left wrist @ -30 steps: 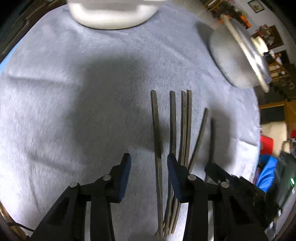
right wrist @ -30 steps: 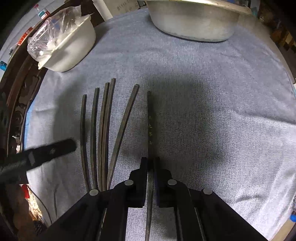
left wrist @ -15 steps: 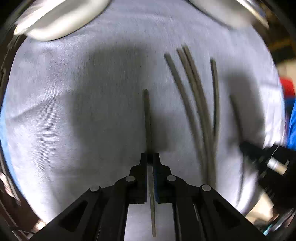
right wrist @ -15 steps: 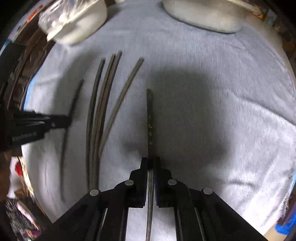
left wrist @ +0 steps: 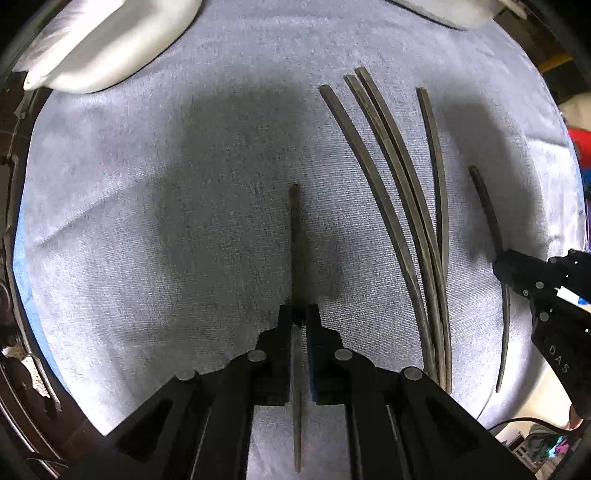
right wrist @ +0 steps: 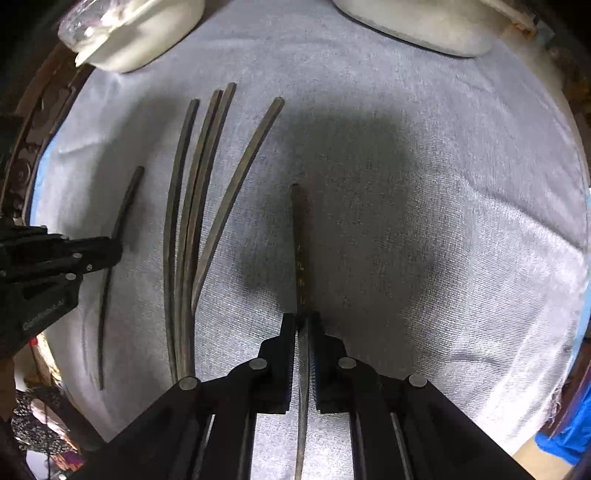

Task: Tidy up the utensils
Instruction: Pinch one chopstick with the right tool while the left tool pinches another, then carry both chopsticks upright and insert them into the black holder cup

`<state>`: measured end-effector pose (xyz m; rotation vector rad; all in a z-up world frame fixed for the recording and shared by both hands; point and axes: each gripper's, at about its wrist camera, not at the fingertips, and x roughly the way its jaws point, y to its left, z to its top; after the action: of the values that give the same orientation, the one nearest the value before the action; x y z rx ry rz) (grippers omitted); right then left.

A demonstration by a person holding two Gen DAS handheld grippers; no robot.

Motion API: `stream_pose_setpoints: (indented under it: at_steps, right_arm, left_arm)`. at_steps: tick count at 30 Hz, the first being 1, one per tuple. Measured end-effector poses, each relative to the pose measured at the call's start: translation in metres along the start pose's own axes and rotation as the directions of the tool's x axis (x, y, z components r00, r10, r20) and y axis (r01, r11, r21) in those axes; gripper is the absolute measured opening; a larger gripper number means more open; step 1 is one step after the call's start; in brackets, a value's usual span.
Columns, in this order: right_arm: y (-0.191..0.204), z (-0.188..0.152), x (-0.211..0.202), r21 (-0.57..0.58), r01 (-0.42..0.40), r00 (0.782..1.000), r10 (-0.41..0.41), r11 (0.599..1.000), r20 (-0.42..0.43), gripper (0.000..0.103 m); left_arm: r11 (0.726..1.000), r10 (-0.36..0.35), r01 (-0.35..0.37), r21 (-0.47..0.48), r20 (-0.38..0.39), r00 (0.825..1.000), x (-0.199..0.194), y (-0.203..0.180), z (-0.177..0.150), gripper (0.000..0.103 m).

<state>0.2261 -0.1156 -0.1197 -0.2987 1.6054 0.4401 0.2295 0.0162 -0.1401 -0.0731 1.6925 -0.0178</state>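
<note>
Chopsticks, count: six dark, slim, tapered chopsticks in all. Two are gripped and four lie free.

Loose chopsticks: the four loose chopsticks (left wrist: 399, 192) lie on the grey cloth (left wrist: 147, 221) in a narrow fan. Their thin ends bunch together and their thick ends spread apart. The middle two run pressed side by side. The fan sits between the two grippers.

Bowls, count: two, both at the far edge of the cloth. One is a white rounded bowl (right wrist: 147, 40) with crinkled clear plastic (right wrist: 85, 18) in it. The other is a pale wide basin (right wrist: 424, 22).

Left gripper: the black left gripper (left wrist: 299, 317) points down at the cloth. Its jaws are pinched tight on the left-held chopstick (left wrist: 295, 240), clamped partway along its length. The thick end reaches forward and the thin end runs back between the fingers.

Left-held chopstick, place: it is to the left of the fan and well apart from it. In the right wrist view a faint shadow lies offset beside it on the cloth.

Right gripper: the black right gripper (right wrist: 303, 319) also points down. Its jaws are closed hard on the right-held chopstick (right wrist: 298, 240), which carries small gold marks near the pads.

Right-held chopstick, place: it is to the right of the fan and runs roughly the same way as the loose ones. Whether it clears the cloth cannot be told.

Hands: neither hand shows plainly in either view.
</note>
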Motion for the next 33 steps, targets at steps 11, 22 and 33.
stream_pose_setpoints:
  at_steps: [11, 22, 33]
  right_arm:
    - [-0.008, -0.065, -0.034, 0.096, -0.064, 0.987, 0.049, 0.993, 0.153, 0.007]
    - [-0.025, -0.122, -0.085, 0.151, -0.106, 0.937, 0.048, 0.983, 0.345, 0.007]
    - [-0.032, -0.182, -0.134, 0.226, -0.238, 0.800, 0.059, 0.945, 0.597, 0.007]
  left_arm:
    - [0.979, -0.125, 0.138, -0.147, 0.095, 0.988, -0.011, 0.055, -0.075, 0.005]
    - [0.946, -0.166, 0.246, -0.212, 0.333, 0.928, -0.070, 0.079, -0.159, 0.005]
    - [0.879, -0.159, 0.396, -0.265, 0.620, 0.768, -0.142, 0.112, -0.237, 0.005]
